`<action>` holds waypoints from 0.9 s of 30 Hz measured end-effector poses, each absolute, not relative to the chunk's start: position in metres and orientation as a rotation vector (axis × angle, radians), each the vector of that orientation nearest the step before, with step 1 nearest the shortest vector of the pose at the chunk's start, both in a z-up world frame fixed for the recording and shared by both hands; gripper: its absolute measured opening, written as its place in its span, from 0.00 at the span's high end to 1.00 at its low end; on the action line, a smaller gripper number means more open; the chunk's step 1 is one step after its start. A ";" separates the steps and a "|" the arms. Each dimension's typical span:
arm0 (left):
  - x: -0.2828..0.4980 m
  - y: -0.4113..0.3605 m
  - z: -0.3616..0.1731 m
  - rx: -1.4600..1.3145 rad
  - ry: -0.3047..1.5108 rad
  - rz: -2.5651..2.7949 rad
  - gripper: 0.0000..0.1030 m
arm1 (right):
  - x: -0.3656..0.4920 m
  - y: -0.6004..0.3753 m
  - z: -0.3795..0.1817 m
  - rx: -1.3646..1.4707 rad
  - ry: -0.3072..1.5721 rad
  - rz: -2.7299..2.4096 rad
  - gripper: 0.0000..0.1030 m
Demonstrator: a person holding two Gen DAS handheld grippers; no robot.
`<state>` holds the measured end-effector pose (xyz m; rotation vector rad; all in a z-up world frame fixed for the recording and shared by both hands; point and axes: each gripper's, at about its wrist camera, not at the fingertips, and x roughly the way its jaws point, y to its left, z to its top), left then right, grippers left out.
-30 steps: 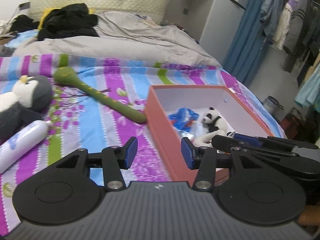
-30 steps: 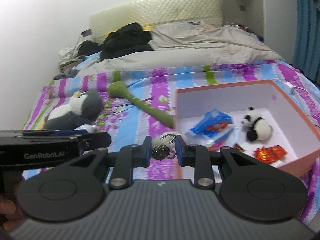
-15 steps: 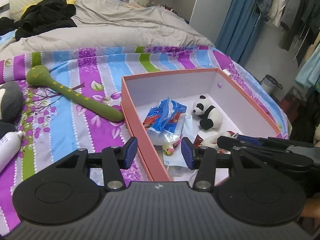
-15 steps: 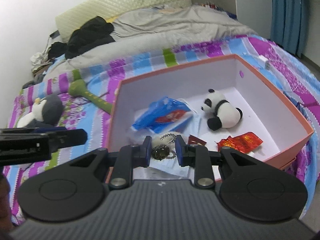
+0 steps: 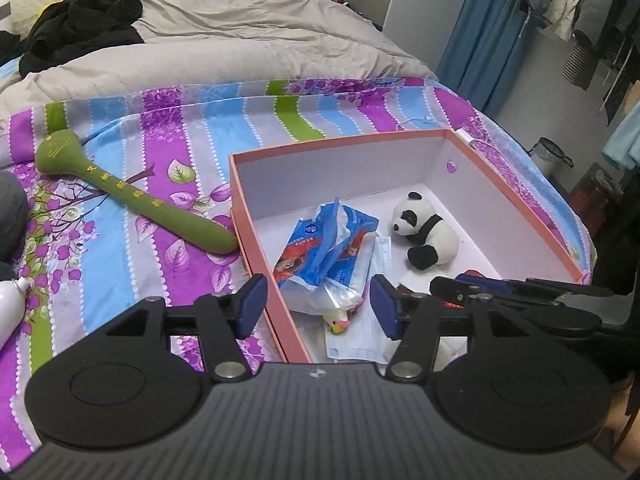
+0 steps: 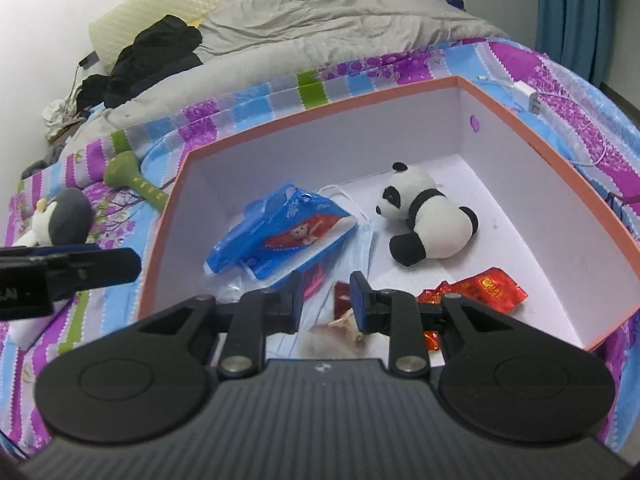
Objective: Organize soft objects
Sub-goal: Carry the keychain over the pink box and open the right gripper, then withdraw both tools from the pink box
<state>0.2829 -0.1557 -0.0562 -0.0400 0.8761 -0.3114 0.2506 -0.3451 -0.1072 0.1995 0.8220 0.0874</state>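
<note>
Right gripper (image 6: pixel 325 300) hangs over the near end of the orange box (image 6: pixel 532 136), jaws narrow and just easing apart, nothing pinched between the pads; below the gap sits a pale crumpled something (image 6: pixel 340 326), half hidden by the gripper body, possibly a wrapper or the small thing with the chain, hard to say. Left gripper (image 5: pixel 318 306) is spreading wider, empty, straddling the box's near-left wall (image 5: pixel 276 300), one finger outside over the bedspread, the other over the box floor. Inside the box: the panda plush (image 6: pixel 428 220) lying on its side, the blue tissue pack (image 6: pixel 280 236) on top of a face mask (image 5: pixel 360 340), a red foil packet (image 6: pixel 480 292) partly covered by the right gripper's finger, and a small yellow-pink toy (image 5: pixel 338 320) barely peeking out from under clear plastic. Out on the striped purple bedspread (image 5: pixel 160 128), the green stick-shaped cushion (image 5: pixel 132 200) touches the box's left wall; a grey penguin plush (image 6: pixel 60 216) and a white bottle (image 5: pixel 10 308) are cut off at the frame edge. Beyond, a rumpled grey duvet (image 5: pixel 240 40), dark clothes (image 5: pixel 80 20) heaped by the headboard, a blue curtain (image 5: pixel 492 32) and hanging garments (image 5: pixel 580 8) at right.
</note>
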 end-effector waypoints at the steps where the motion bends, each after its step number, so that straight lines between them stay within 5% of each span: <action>1: 0.283 -0.155 -0.056 -0.039 0.876 -0.308 0.38 | 0.251 -0.346 -0.108 0.203 0.825 0.087 0.63; 4: 0.281 -0.152 -0.052 -0.045 0.869 -0.304 0.33 | 0.250 -0.349 -0.107 0.211 0.827 0.075 0.35; 27: 0.175 -0.128 0.034 -0.064 0.705 -0.330 0.05 | 0.139 -0.349 -0.009 0.202 0.599 0.027 0.35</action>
